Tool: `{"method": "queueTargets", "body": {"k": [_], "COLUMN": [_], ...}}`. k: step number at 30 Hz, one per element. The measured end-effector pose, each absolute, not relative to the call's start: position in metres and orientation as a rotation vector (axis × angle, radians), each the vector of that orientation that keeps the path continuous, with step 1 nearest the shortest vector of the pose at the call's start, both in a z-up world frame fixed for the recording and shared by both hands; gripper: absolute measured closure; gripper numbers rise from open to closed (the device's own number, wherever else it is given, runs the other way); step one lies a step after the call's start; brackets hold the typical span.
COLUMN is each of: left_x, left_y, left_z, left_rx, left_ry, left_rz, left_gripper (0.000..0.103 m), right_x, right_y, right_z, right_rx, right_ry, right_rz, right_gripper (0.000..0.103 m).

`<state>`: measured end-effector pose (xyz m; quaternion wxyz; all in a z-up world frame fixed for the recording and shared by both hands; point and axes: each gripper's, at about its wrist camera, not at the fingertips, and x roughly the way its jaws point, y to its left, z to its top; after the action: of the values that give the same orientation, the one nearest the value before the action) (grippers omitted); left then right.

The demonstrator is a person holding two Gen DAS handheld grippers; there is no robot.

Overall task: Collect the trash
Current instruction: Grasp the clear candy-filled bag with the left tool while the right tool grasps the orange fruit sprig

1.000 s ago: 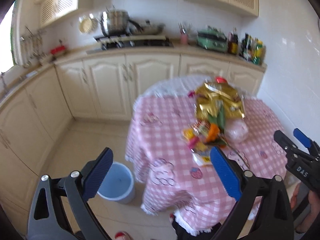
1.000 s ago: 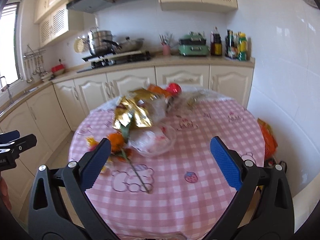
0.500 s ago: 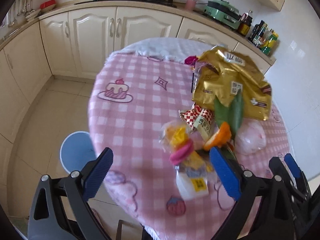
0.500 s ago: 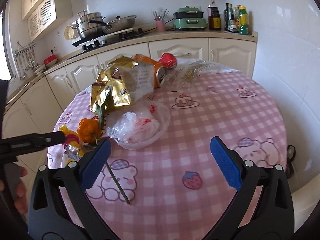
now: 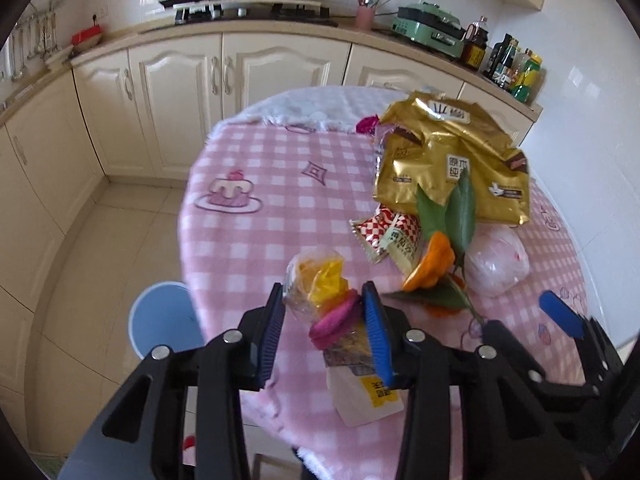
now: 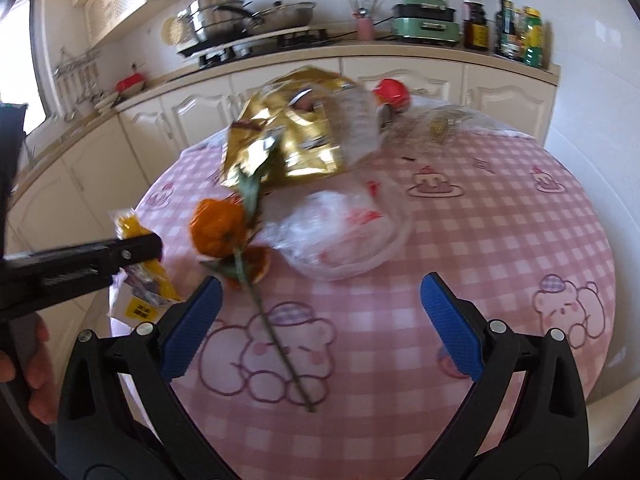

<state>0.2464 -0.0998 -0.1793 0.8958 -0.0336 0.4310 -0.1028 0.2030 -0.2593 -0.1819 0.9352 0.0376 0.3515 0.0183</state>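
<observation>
My left gripper (image 5: 324,332) has closed around a clear wrapper with yellow and pink scraps (image 5: 324,296) at the near left edge of the pink checked table (image 5: 248,224). A white carton (image 5: 366,394) lies just under it. Behind lie a red-checked snack packet (image 5: 390,232), orange peel with green leaves (image 5: 430,260), a gold foil bag (image 5: 448,164) and a clear plastic bag (image 5: 496,260). My right gripper (image 6: 320,324) is open and empty above the table's near side, with the peel (image 6: 218,232) and its stem (image 6: 276,336) ahead of it.
A blue bin (image 5: 164,320) stands on the floor left of the table. Cream cabinets and a counter with a stove (image 5: 248,12), pots and bottles run along the back. A red can (image 6: 392,94) and crumpled clear film (image 6: 440,128) lie at the table's far side.
My left gripper moved down to the table's near edge and its jaws closed from wide open onto the yellow-and-pink wrapper. My right gripper came closer to the table and stayed open.
</observation>
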Motion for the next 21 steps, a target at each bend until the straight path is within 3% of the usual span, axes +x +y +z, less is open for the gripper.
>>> {"method": "queueTargets", "body": {"k": [2, 4, 5, 7, 9, 10, 13, 21], "left_x": [0.235, 0.228, 0.223, 0.217, 0.212, 0.210, 0.203, 0.195], "left_y": [-0.093, -0.087, -0.082, -0.075, -0.067, -0.062, -0.052, -0.028], "left_z": [-0.172, -0.168, -0.165, -0.164, -0.163, -0.162, -0.161, -0.156], "left_rx": [-0.044, -0.036, -0.041, -0.049, -0.054, -0.063, -0.078, -0.136], "left_ry": [0.867, 0.855, 0.848, 0.845, 0.844, 0.840, 0.830, 0.806], "left_rz": [-0.206, -0.198, -0.200, -0.204, -0.202, -0.205, -0.211, -0.244], "left_gripper": [0.065, 0.065, 0.065, 0.065, 0.065, 0.065, 0.065, 0.065], "right_x": [0.207, 0.210, 0.212, 0.217, 0.219, 0.219, 0.215, 0.194], "right_y": [-0.252, -0.244, -0.241, -0.234, -0.227, -0.223, -0.212, -0.187], "right_z": [-0.184, -0.185, -0.185, -0.188, -0.190, -0.190, -0.183, -0.151], "right_rx": [0.062, 0.044, 0.038, 0.025, 0.012, 0.004, -0.013, -0.009], "right_ry": [0.741, 0.754, 0.763, 0.779, 0.798, 0.792, 0.774, 0.689], "right_rz": [0.061, 0.071, 0.080, 0.096, 0.122, 0.133, 0.162, 0.238], "right_gripper": [0.013, 0.032, 0.036, 0.065, 0.085, 0.089, 0.097, 0.097]}}
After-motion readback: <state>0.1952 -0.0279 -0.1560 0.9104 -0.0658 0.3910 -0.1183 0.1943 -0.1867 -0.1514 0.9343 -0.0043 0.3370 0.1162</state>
